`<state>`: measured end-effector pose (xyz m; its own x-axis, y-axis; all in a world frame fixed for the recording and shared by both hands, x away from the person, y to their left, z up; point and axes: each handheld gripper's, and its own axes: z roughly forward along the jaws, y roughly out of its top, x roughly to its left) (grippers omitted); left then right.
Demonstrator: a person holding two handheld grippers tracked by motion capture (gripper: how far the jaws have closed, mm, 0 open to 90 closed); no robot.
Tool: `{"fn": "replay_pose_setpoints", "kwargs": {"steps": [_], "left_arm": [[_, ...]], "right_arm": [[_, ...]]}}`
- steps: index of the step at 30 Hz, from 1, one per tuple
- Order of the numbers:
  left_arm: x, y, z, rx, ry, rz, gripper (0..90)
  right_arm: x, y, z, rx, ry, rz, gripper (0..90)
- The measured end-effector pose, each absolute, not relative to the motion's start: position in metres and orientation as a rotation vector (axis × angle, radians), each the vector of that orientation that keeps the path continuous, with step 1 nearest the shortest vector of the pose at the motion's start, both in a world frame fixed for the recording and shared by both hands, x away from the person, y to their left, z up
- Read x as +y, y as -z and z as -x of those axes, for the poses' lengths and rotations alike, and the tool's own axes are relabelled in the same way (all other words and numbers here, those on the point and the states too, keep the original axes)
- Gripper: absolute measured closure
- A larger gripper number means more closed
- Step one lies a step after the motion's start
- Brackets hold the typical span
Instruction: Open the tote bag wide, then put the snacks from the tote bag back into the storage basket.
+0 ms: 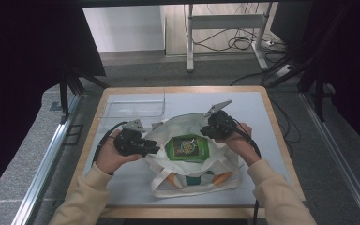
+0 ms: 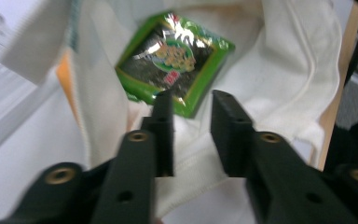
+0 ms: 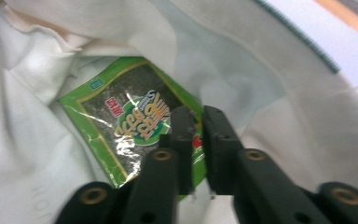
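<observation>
A: Largest item first?

B: The pale table with a wooden rim (image 1: 267,122) takes up the centre of the high view. A clear plastic tray (image 1: 133,108) sits at its upper left.

A: Next?

B: The cream cloth tote bag (image 1: 225,164) lies open at centre frame, handles toward the bottom edge.

A: Contents?

B: A green foil snack packet (image 1: 187,148) lies flat inside the bag mouth; in the left gripper view it appears in the upper centre (image 2: 175,60).

A: Tool state?

B: The left gripper (image 1: 155,148) is at the bag's left rim, jaws partly apart, holding nothing (image 2: 191,133). The right gripper (image 1: 205,131) is at the right rim, jaws a narrow gap apart, empty, above the packet (image 3: 195,140).
</observation>
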<state>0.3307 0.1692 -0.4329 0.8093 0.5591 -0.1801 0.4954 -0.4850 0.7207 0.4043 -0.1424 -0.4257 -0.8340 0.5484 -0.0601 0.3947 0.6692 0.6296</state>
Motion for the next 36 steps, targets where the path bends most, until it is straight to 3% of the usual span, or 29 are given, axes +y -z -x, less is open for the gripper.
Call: {"fn": "replay_pose_setpoints", "kwargs": {"steps": [7,14,24,36], "left_arm": [[0.173,0.428,-0.331,0.8,-0.119,-2.148,44.7],[0.179,0.424,-0.33,0.814,-0.133,-2.129,40.5],[0.181,0.422,-0.33,0.812,-0.133,-2.133,39.6],[0.181,0.421,-0.329,0.802,-0.132,-2.14,39.3]], "right_arm": [[-0.143,0.425,-0.395,2.63,-0.958,-0.854,48.2],[-0.147,0.422,-0.388,2.593,-0.986,-0.972,34.3],[-0.141,0.427,-0.386,2.567,-0.929,-1.108,28.8],[-0.122,0.44,-0.389,2.607,-0.821,-1.198,28.6]]}}
